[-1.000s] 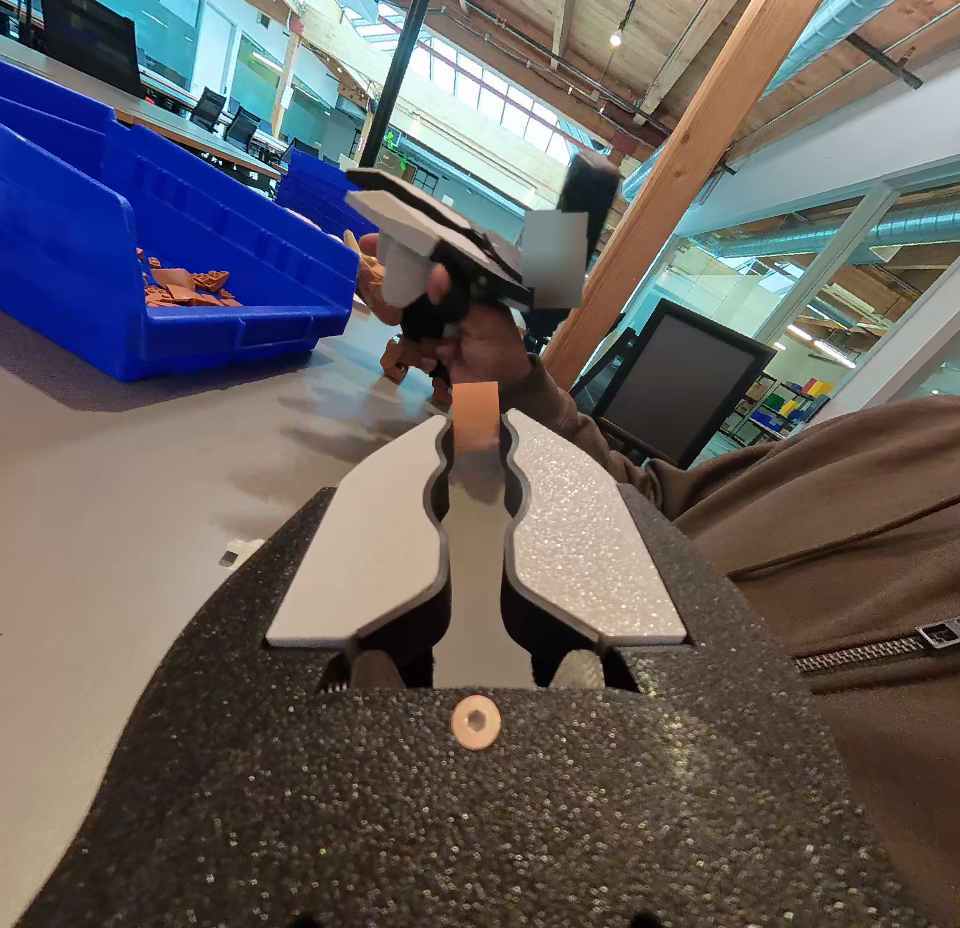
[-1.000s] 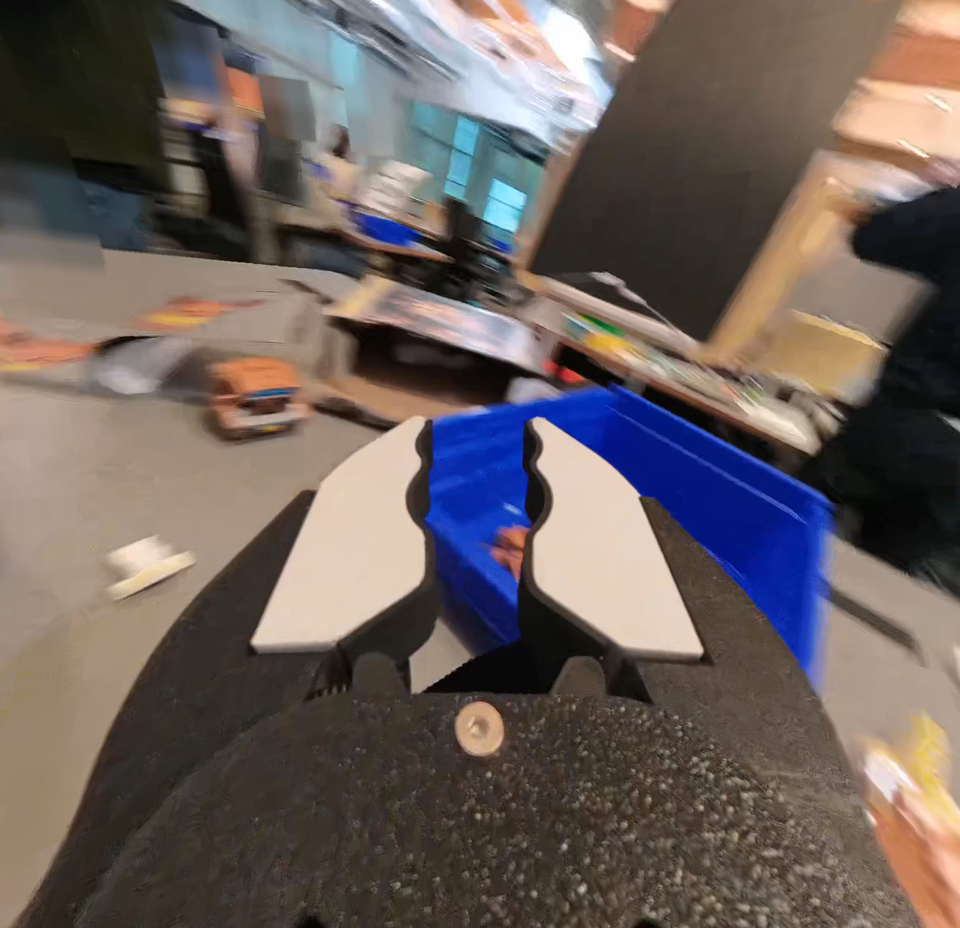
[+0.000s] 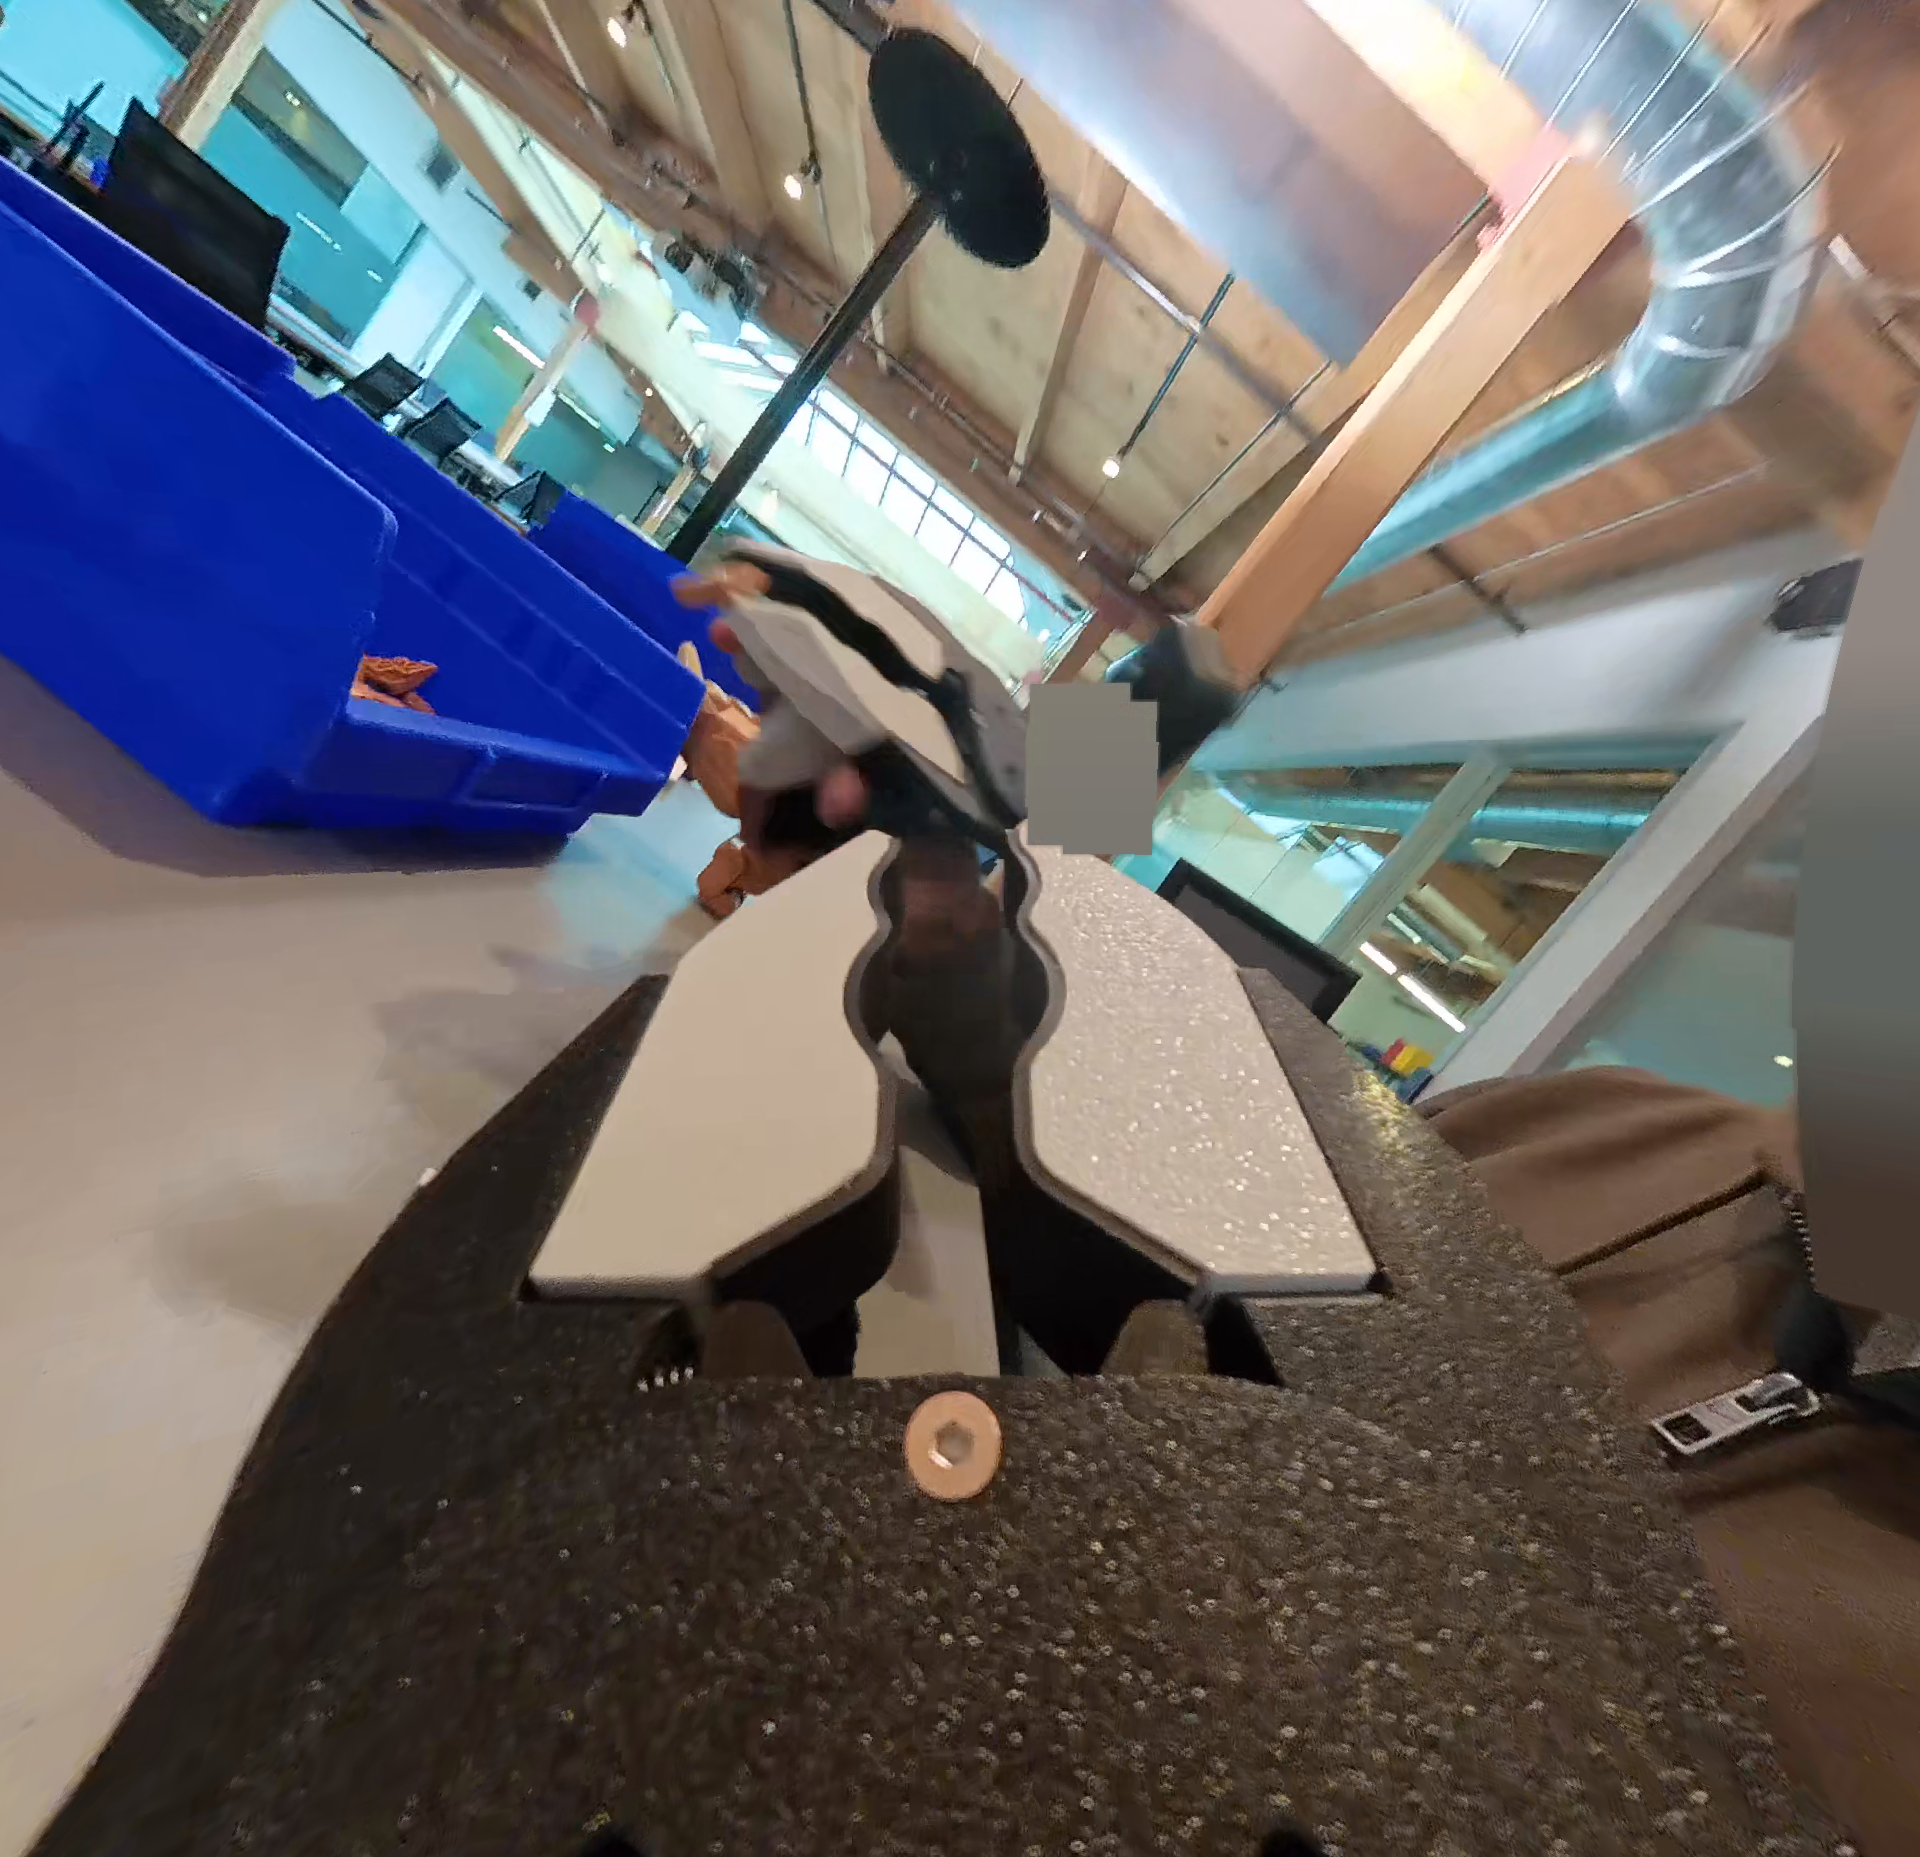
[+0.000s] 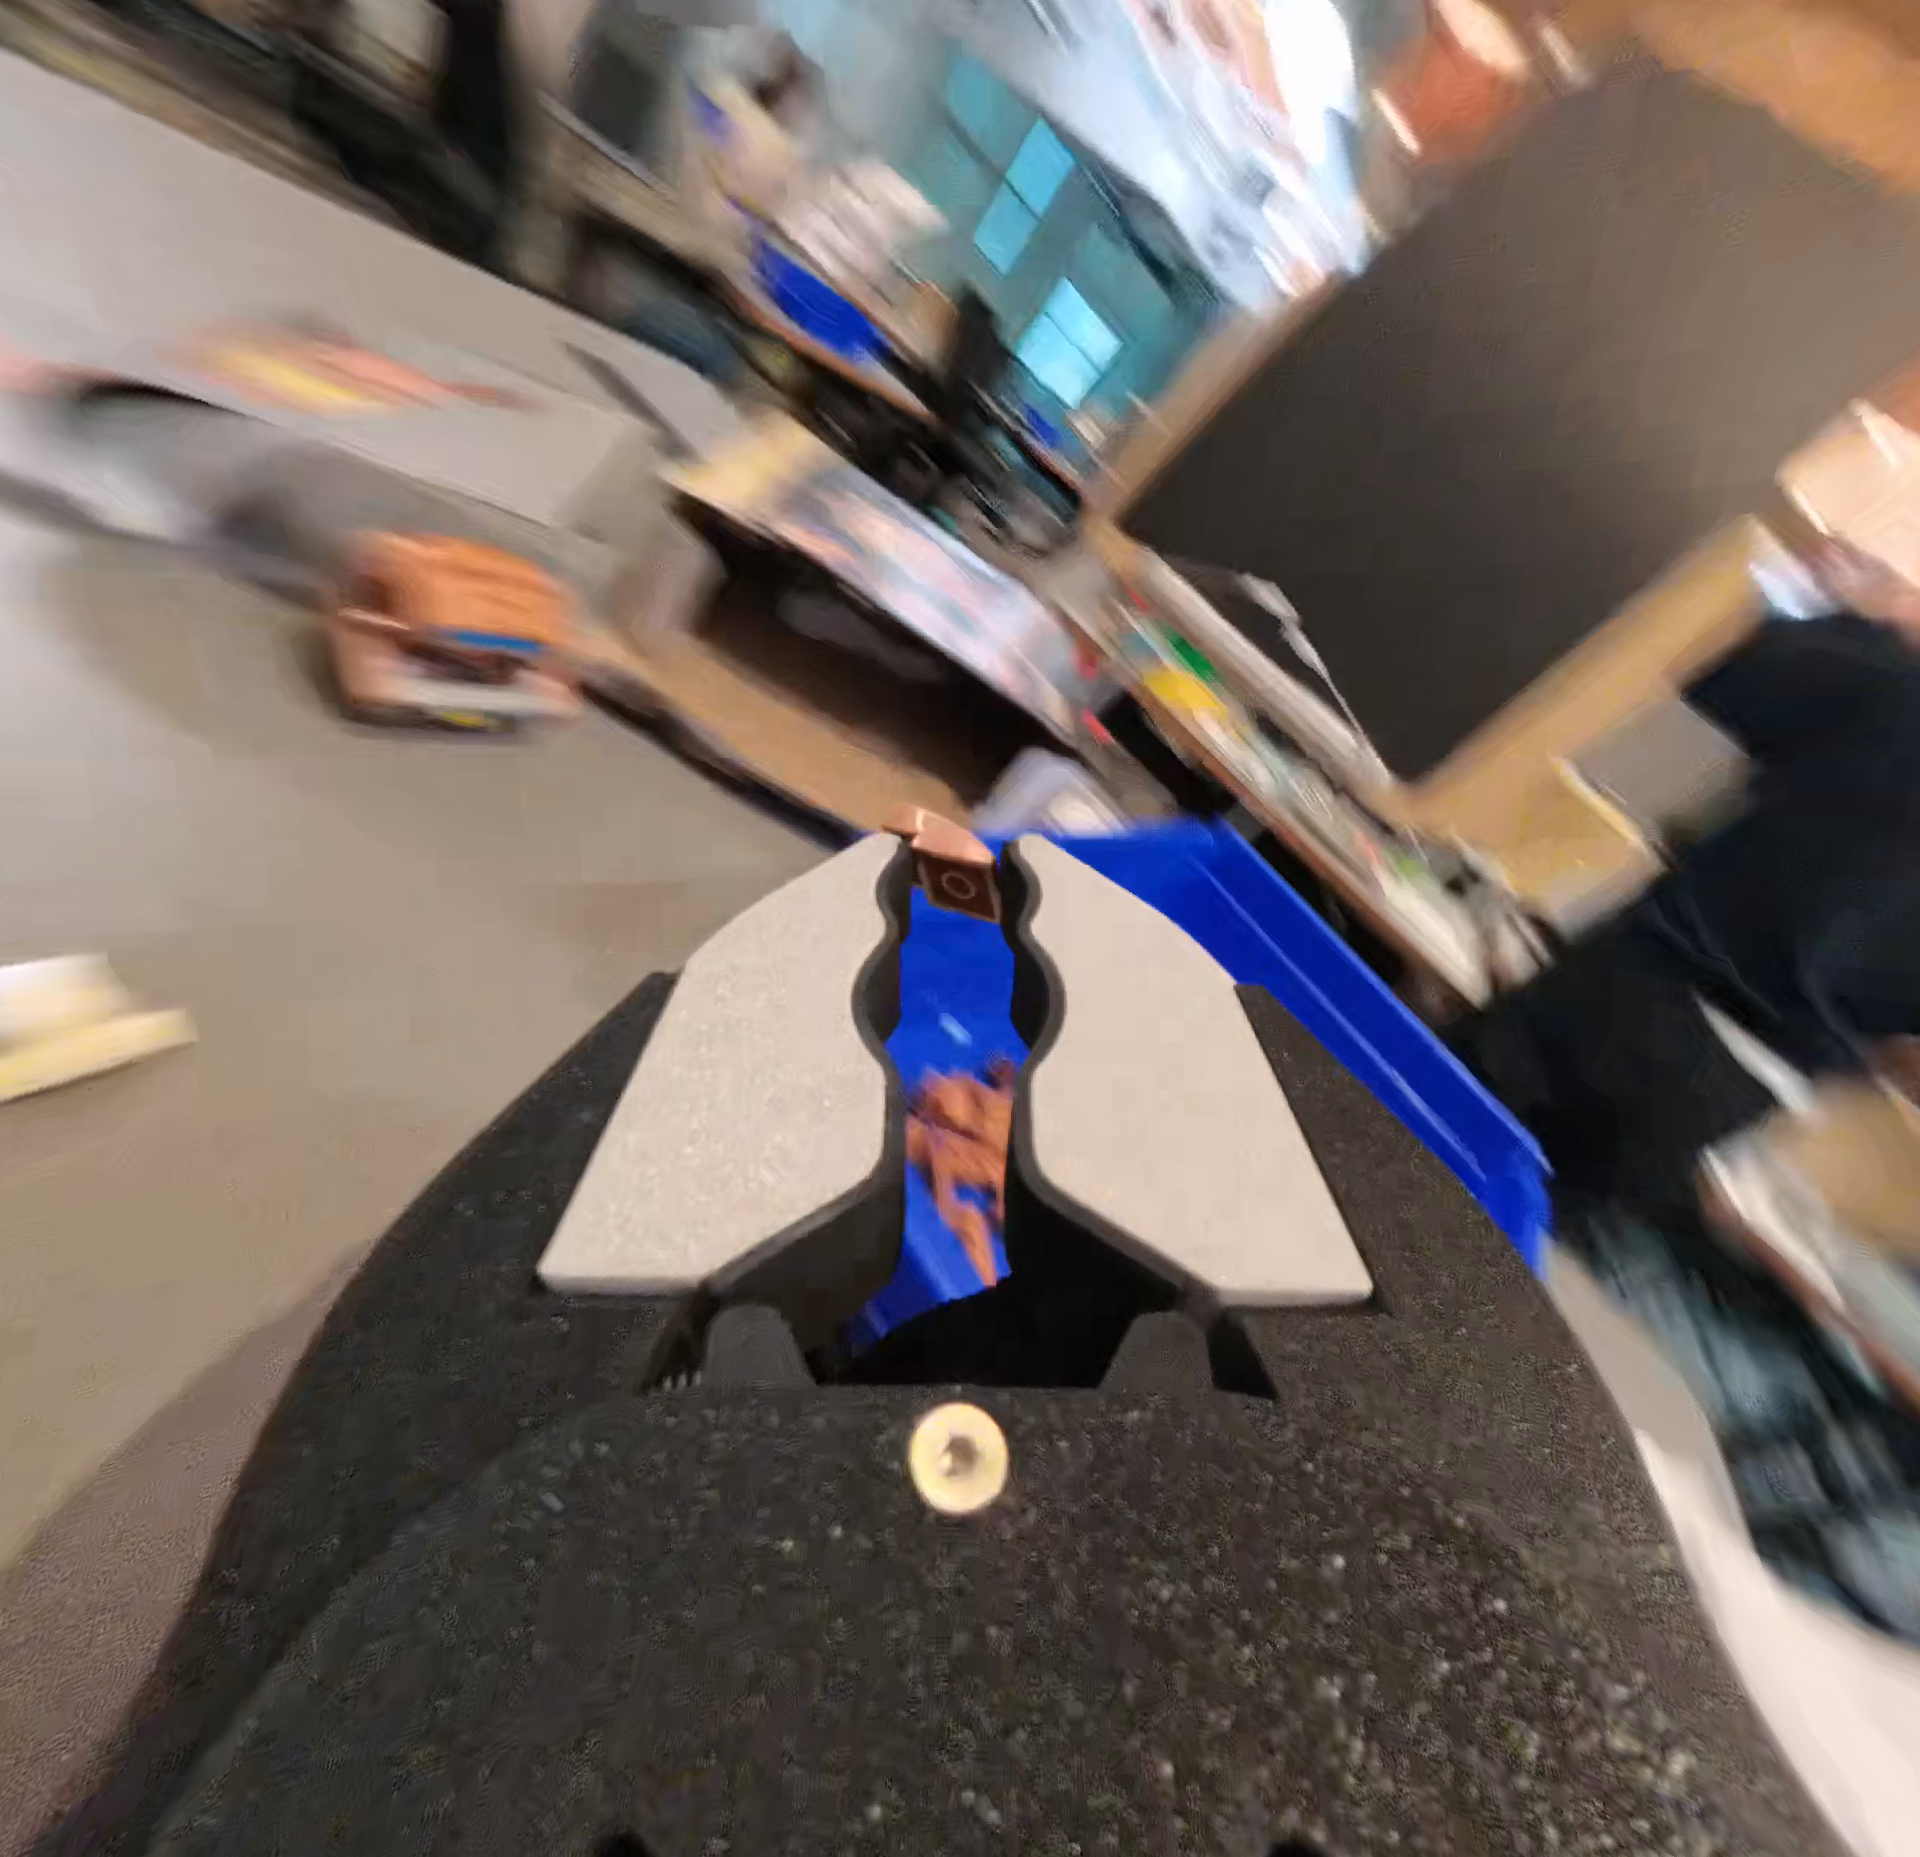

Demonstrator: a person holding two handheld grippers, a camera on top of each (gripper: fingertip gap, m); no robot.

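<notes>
the right hand-held gripper (image 4: 954,857) pinches a small brown block (image 4: 948,862) above a blue bin (image 4: 1288,960).

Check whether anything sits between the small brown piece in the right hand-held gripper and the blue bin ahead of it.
Nothing visible does. The right hand-held gripper pinches the brown piece at its fingertips, and the blue bin lies directly beyond and below, its open top showing more brown pieces. The view is blurred.
</notes>
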